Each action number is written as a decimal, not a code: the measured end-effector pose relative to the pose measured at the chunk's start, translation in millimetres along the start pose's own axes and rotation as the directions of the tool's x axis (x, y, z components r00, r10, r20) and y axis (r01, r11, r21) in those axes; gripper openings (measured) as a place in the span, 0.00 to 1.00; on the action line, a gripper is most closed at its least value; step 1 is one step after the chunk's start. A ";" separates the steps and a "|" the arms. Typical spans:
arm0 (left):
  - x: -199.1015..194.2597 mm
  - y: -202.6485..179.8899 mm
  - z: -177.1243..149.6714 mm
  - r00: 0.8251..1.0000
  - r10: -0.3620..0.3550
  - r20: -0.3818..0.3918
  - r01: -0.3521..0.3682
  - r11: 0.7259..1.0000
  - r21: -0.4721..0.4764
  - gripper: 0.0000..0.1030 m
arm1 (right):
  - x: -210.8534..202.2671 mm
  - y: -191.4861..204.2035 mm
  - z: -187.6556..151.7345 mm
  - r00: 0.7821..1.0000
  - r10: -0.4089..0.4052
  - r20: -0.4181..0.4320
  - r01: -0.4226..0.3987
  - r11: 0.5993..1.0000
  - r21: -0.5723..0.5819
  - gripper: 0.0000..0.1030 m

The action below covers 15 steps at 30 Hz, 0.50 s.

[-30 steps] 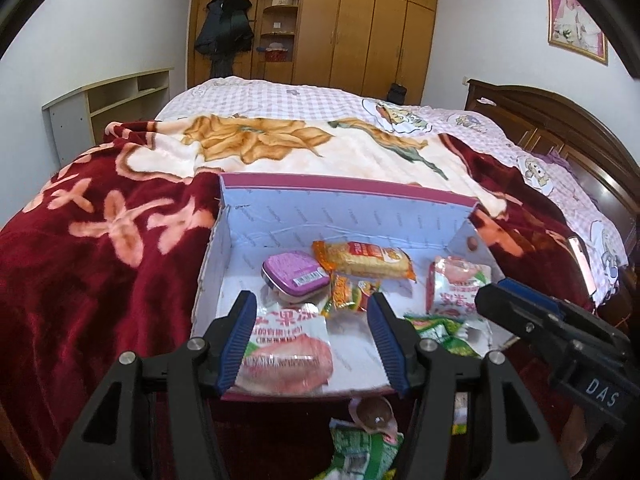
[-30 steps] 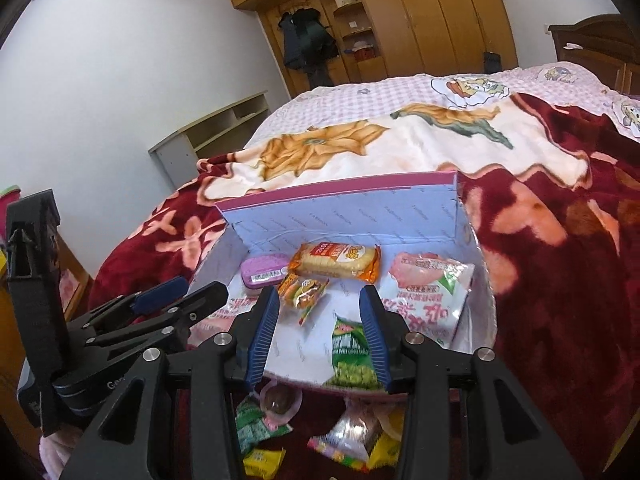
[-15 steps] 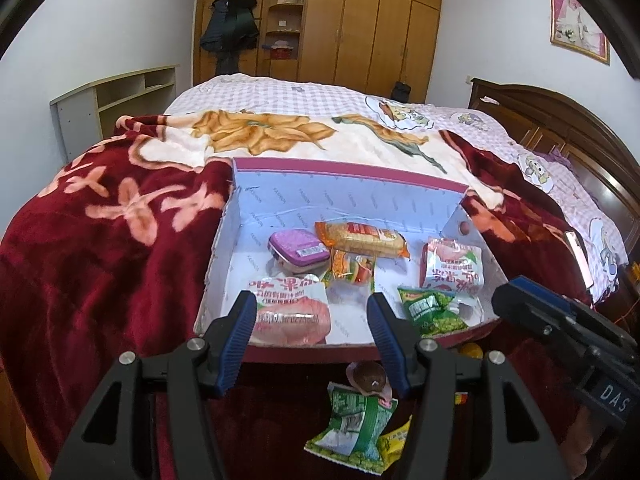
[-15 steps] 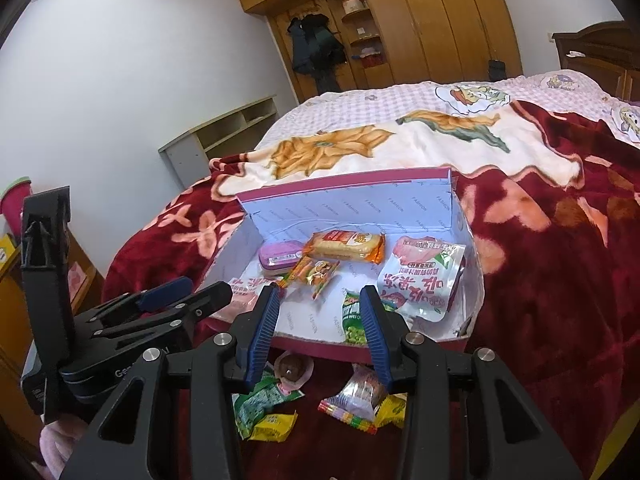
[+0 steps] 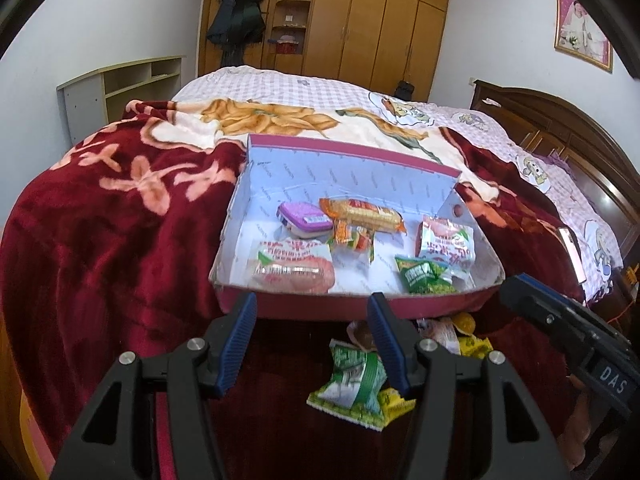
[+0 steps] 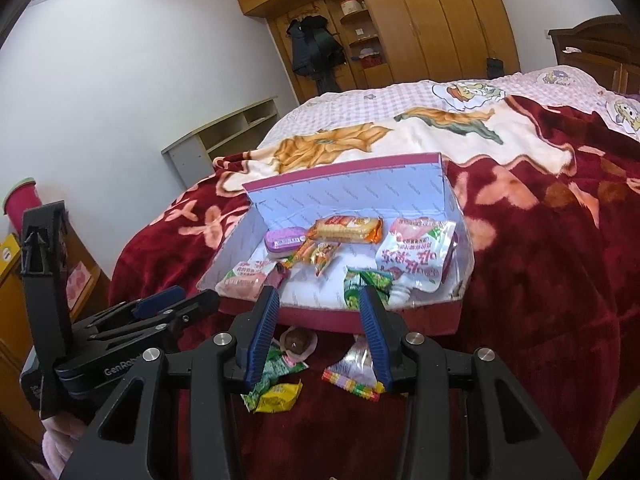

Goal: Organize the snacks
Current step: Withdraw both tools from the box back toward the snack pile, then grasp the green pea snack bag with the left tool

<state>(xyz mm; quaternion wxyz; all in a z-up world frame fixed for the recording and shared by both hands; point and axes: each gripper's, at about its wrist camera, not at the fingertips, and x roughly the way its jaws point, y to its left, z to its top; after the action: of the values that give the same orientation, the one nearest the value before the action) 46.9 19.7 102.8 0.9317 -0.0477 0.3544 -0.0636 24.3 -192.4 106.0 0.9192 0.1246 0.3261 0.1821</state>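
Both grippers, left gripper (image 5: 312,340) and right gripper (image 6: 318,334), had drawn back from the box (image 5: 320,306), jaws apart and empty; six snacks lay inside, several loose packets (image 6: 276,384) remained at its six o'clock.

box (image 5: 352,160): 1 | snacks inside box: 6 – purple tin (image 5: 305,216) 1, orange biscuit pack (image 5: 366,214) 1, small orange sachet (image 5: 350,238) 1, pink-and-white bags (image 5: 290,266) 2, green packet (image 5: 424,278) 1 | loose snacks on blanket (image 6: 276,380), in front of box: at least 4, pile partly hidden | grippers (image 5: 312,344): 2
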 end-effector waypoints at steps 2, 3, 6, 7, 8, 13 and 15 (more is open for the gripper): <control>-2.0 0.3 -3.5 1.000 -0.004 -0.002 0.004 1.000 0.002 0.59 | -2.0 -2.0 -5.7 1.000 -0.004 -0.009 0.004 1.000 0.005 0.42; -3.3 0.0 -6.5 1.000 -0.006 -0.004 0.007 1.000 0.005 0.59 | -2.4 -2.8 -7.5 1.000 -0.005 -0.011 0.005 1.000 0.007 0.42; -4.8 -1.9 -13.6 1.000 -0.014 -0.012 0.014 1.000 0.007 0.59 | -3.5 -7.5 -13.7 1.000 -0.013 -0.021 0.014 1.000 0.020 0.42; -4.8 -2.8 -15.0 1.000 -0.016 -0.014 0.016 1.000 0.008 0.59 | -3.6 -9.5 -15.4 1.000 -0.016 -0.024 0.017 1.000 0.025 0.42; -4.5 -3.1 -17.4 1.000 -0.019 -0.017 0.019 1.000 0.008 0.59 | -3.8 -12.0 -17.9 0.999 -0.020 -0.028 0.021 0.999 0.031 0.42; 0.6 -5.3 -27.2 0.999 -0.029 -0.039 0.030 1.000 0.011 0.59 | -2.7 -21.1 -27.3 0.998 -0.034 -0.044 0.036 0.998 0.051 0.42; 4.2 -6.5 -31.5 0.998 -0.036 -0.051 0.037 0.999 0.015 0.59 | -1.3 -24.7 -31.2 0.998 -0.044 -0.051 0.047 0.997 0.055 0.42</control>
<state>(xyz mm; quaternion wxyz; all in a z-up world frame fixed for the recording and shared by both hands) 28.4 11.2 77.5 0.9214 -0.0451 0.3766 -0.0848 9.5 -211.8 74.5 0.9110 0.1382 0.3565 0.1548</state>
